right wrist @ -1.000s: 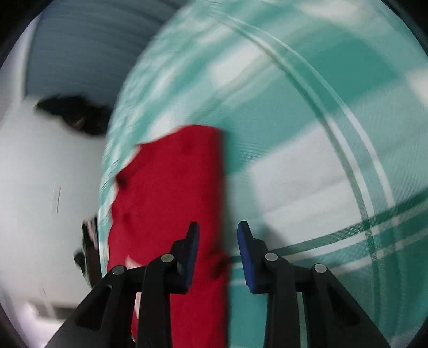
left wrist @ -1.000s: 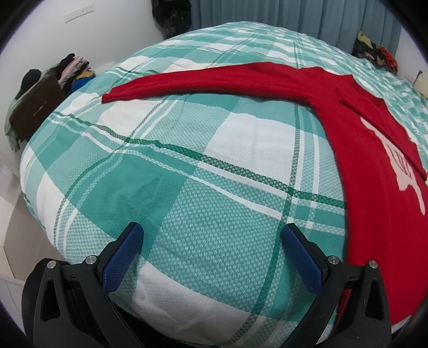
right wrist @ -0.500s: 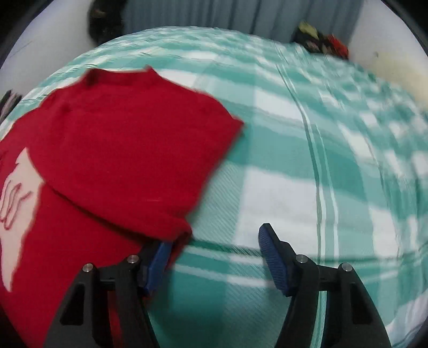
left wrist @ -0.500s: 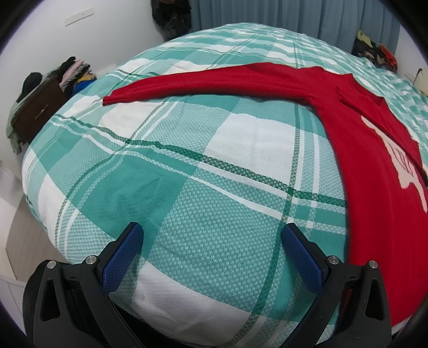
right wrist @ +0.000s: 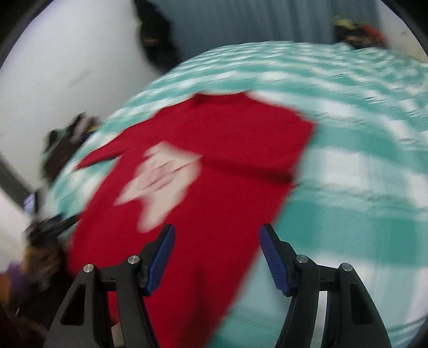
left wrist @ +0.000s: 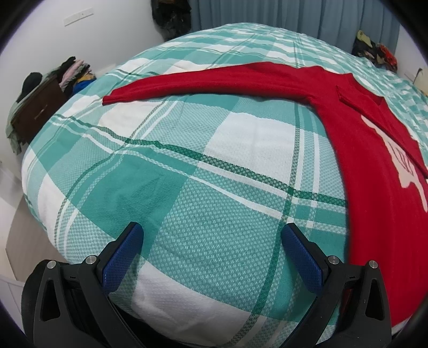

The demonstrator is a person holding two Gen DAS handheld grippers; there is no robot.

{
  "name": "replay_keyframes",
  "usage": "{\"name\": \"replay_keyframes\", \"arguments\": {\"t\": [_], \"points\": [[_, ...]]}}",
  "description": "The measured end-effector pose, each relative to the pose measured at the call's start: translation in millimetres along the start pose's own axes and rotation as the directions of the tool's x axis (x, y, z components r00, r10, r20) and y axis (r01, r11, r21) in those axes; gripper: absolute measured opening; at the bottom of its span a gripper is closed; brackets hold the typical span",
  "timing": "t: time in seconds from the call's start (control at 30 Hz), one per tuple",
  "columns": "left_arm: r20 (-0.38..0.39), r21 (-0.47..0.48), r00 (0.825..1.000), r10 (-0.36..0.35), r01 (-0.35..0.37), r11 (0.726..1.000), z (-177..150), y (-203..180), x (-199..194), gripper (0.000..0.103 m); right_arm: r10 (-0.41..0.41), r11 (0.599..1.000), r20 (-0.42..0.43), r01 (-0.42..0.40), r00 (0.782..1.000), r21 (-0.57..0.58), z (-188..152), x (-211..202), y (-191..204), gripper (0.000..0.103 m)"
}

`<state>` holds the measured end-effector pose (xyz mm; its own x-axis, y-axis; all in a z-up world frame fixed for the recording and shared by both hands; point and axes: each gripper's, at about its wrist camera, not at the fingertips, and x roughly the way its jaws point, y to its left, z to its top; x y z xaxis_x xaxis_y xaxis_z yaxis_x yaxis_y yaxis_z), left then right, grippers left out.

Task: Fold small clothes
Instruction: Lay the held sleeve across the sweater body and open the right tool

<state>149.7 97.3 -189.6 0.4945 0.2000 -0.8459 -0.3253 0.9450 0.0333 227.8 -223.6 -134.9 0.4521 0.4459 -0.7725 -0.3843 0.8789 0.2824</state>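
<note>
The bed (left wrist: 187, 166), covered in a teal, green and white checked spread, fills nearly everything; its far edge runs up against grey-blue curtains (left wrist: 294, 16). Spread flat across it lies the red sweater (left wrist: 361, 166), one long sleeve (left wrist: 214, 83) stretched out straight toward the left side of the bed, the other sleeve folded back over the chest so that it covers part of the pale printed motif (right wrist: 160, 176). The sweater's lower hem is cut off at the frame edge in both views. The right wrist view is smeared with motion blur, so the motif and the fold edges are hard to read there. By the white wall stands a dark wooden cabinet (left wrist: 34, 112) with a heap of clothes on top, too small to sort out. The left gripper (left wrist: 211, 238) hangs over bare bedspread, jaws wide apart, empty. The right gripper (right wrist: 216, 238) has just been opening; its jaws stand apart above the sweater's body, pressing on nothing.
</note>
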Motion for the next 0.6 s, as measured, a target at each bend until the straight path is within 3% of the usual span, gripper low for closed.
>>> {"name": "replay_keyframes", "arguments": {"t": [0.07,0.13,0.33,0.47,0.6], "points": [[0.001,0.005,1.000,-0.005,0.005,1.000,-0.6,0.8,-0.2,0.103,0.022,1.000,-0.053,-0.022,0.998,-0.015,-25.8,5.1,18.4,0.065],[0.000,0.008,1.000,-0.010,0.010,1.000,-1.4,1.4,-0.7,0.103,-0.017,1.000,-0.144,0.015,0.989,-0.017,-59.2,15.1,28.6,0.066],[0.003,0.007,1.000,-0.016,0.016,1.000,-3.6,2.2,-0.8,0.103,-0.091,0.987,-0.165,0.111,0.982,0.117,-119.8,-13.1,23.1,0.062],[0.012,0.018,1.000,0.007,-0.007,1.000,-4.9,-1.7,0.1,0.103,-0.201,0.976,-0.055,0.205,0.978,0.069,-124.6,-41.9,40.0,0.063],[0.024,0.011,1.000,0.002,-0.003,1.000,-5.7,-0.7,0.9,0.103,-0.169,0.986,0.086,0.167,0.982,0.030,-119.7,-56.1,64.0,0.064]]}}
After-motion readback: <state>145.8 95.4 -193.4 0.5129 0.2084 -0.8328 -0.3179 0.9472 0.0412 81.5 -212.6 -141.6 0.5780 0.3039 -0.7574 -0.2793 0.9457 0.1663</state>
